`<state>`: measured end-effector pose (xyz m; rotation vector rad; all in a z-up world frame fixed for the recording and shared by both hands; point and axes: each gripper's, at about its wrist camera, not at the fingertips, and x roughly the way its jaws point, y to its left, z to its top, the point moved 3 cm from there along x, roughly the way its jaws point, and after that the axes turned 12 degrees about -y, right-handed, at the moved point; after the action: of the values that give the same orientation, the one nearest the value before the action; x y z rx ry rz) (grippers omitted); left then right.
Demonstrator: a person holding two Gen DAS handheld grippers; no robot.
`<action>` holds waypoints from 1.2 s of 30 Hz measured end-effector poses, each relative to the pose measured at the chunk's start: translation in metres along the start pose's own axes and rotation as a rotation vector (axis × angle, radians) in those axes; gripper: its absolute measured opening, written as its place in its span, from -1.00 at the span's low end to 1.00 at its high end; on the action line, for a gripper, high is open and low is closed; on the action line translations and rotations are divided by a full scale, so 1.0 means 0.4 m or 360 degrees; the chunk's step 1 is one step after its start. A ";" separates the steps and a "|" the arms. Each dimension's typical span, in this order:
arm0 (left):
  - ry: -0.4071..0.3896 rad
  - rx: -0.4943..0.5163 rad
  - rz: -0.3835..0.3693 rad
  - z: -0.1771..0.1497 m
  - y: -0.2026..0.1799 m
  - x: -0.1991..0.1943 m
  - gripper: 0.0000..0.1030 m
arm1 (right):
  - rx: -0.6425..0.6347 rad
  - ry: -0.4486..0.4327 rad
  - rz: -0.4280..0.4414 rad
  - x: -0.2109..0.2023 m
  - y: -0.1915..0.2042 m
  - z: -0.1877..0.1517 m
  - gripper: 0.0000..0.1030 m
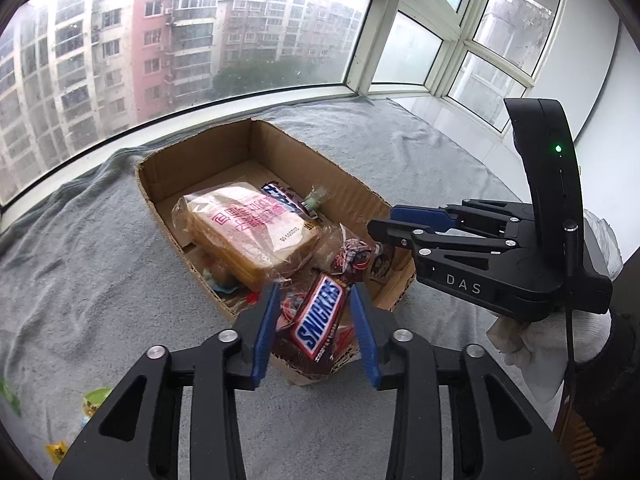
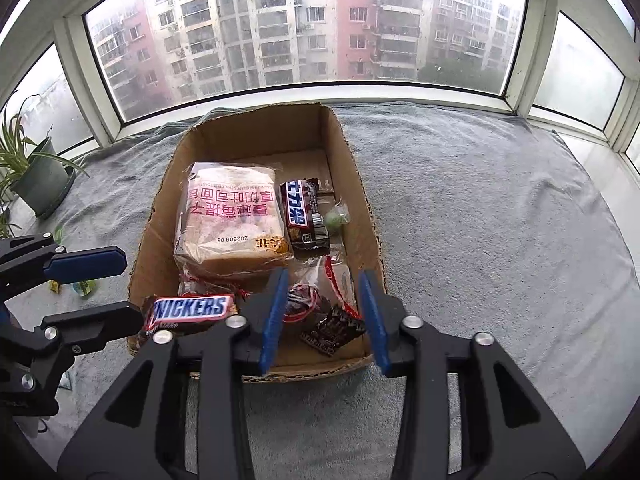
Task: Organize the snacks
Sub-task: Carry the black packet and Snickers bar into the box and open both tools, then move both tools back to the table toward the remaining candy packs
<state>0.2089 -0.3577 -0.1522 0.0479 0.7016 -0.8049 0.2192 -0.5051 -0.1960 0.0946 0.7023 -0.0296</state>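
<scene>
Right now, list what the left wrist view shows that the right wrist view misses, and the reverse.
Only the left wrist view: the gloved hand holding the right tool, and that tool's green light.

Only the right wrist view: the potted plant by the window.

Both: the cardboard box on the grey towel, the bagged bread, the Snickers bar, a second bar, and both tools open.

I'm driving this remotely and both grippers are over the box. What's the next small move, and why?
Probably draw both grippers back out of the cardboard box. The left gripper stands open with the Snickers bar lying loose between its fingers at the box's near end, and the right gripper is open over the clear red-trimmed packet. Small snacks on the grey cloth remain to fetch.
</scene>
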 end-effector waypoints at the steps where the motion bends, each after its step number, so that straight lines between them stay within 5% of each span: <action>1: -0.0010 0.0004 0.0004 0.002 -0.001 -0.002 -0.16 | 0.0001 -0.0011 -0.0006 -0.003 0.000 0.002 0.09; 13: -0.0040 0.0019 0.0010 0.005 -0.005 -0.036 -0.16 | -0.0029 -0.0033 -0.0020 -0.032 0.022 0.014 0.11; 20: -0.0085 0.0045 0.0048 0.004 0.000 -0.090 -0.16 | -0.0045 -0.0075 -0.0007 -0.077 0.047 0.031 0.34; 36: -0.0192 0.0013 0.0190 -0.033 0.106 -0.265 -0.16 | -0.0135 -0.0125 0.0185 -0.167 0.235 0.044 0.37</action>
<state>0.1792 -0.2556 -0.1087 0.0477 0.5761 -0.6902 0.1852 -0.4136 -0.1321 0.0523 0.6178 0.1071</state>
